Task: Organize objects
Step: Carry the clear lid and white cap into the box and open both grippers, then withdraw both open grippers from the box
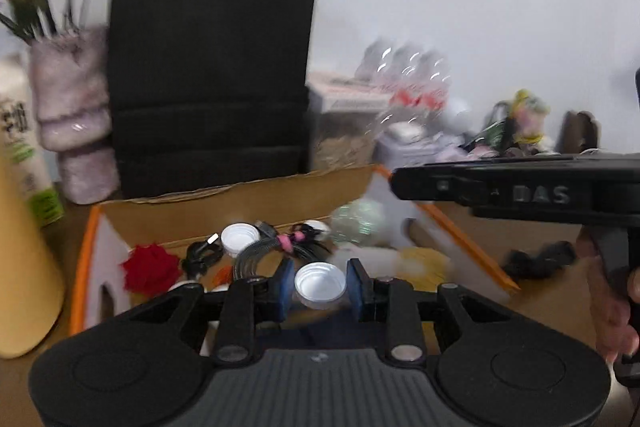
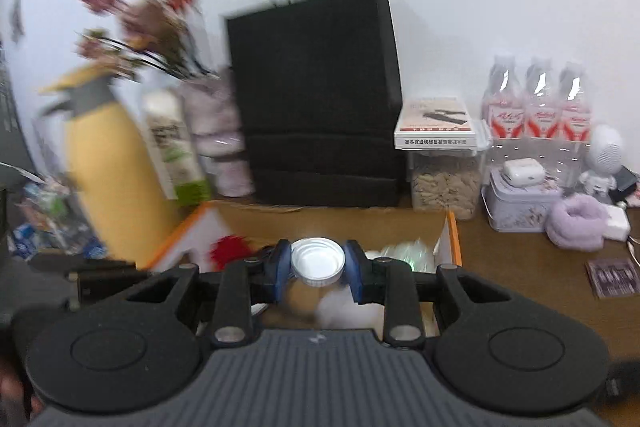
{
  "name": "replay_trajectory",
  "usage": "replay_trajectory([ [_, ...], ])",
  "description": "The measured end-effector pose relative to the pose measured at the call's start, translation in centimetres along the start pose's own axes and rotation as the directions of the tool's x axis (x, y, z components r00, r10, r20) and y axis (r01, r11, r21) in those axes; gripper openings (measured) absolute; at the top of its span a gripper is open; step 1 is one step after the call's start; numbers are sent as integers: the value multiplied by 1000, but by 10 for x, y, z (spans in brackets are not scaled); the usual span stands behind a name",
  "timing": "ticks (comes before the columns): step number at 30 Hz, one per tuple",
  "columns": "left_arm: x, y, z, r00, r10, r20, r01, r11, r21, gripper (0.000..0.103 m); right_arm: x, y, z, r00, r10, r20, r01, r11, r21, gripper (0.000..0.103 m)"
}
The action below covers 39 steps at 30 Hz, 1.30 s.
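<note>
the left gripper is closed narrowly on a white bottle cap, pads pressed to its sides, above the open cardboard box of oddments; the right gripper pinches another white cap over the same box

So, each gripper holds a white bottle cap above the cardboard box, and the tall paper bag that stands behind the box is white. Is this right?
Not fully. The paper bag behind the cardboard box is black, not white, as the right wrist view shows clearly. The rest holds: the left gripper and the right gripper each hold a white bottle cap above the box.
</note>
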State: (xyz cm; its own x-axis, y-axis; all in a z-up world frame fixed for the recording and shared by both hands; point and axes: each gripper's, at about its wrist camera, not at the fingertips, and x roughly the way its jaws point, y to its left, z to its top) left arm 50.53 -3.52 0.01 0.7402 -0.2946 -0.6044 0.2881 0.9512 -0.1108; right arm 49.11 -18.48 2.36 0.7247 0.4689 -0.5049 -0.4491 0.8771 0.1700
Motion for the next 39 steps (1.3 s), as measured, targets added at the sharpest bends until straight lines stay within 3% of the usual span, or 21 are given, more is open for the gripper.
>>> replay_trajectory([
  [3, 43, 12, 12, 998, 12, -63, -14, 999, -36, 27, 56, -12, 9, 996, 25, -91, -19, 998, 65, 30],
  [7, 61, 20, 7, 996, -16, -90, 13, 999, -37, 32, 97, -15, 6, 987, 59, -151, -47, 995, 84, 31],
  [9, 52, 26, 8, 997, -31, -72, 26, 998, -65, 47, 107, -12, 4, 985, 49, -162, -36, 996, 84, 35],
  [11, 37, 32, 11, 1000, -8, -24, 7, 997, -77, 57, 107, -13, 3, 988, 48, -150, -35, 996, 87, 52],
  [15, -1, 42, 21, 999, 31, 22, -29, 997, -78, 59, 89, -18, 10, 992, 44, -115, -32, 994, 101, 54],
  [18, -34, 35, 24, 995, 79, 54, -76, 996, -54, 60, 60, -19, 18, 996, 31, -82, -23, 995, 96, 56],
  [20, -63, 27, 18, 993, 101, 67, -98, 994, -44, 63, 31, -17, 19, 999, 17, -49, -13, 997, 79, 67],
  [22, -98, 15, 4, 989, 119, 94, -118, 993, -8, 69, -3, -14, 15, 1000, 2, -12, -1, 998, 56, 75],
  [24, -134, 3, -19, 980, 138, 141, -143, 989, 25, 85, -41, -8, 2, 1000, -8, 21, 8, 1000, 20, 78],
  [26, -168, -12, -50, 972, 161, 170, -174, 983, 61, 90, -74, 1, -19, 999, -14, 36, 15, 1000, -16, 92],
  [30, -232, -38, -116, 969, 158, 190, -173, 983, 63, 91, -139, 25, -81, 998, -42, 37, 45, 996, -83, 93],
  [33, -276, -51, -159, 975, 150, 163, -157, 987, 27, 93, -193, 51, -131, 997, -64, 45, 70, 988, -141, 101],
  [39, -351, -65, -233, 968, 206, 143, -213, 976, 35, 100, -287, 82, -205, 999, -50, 13, 51, 986, -156, 103],
])
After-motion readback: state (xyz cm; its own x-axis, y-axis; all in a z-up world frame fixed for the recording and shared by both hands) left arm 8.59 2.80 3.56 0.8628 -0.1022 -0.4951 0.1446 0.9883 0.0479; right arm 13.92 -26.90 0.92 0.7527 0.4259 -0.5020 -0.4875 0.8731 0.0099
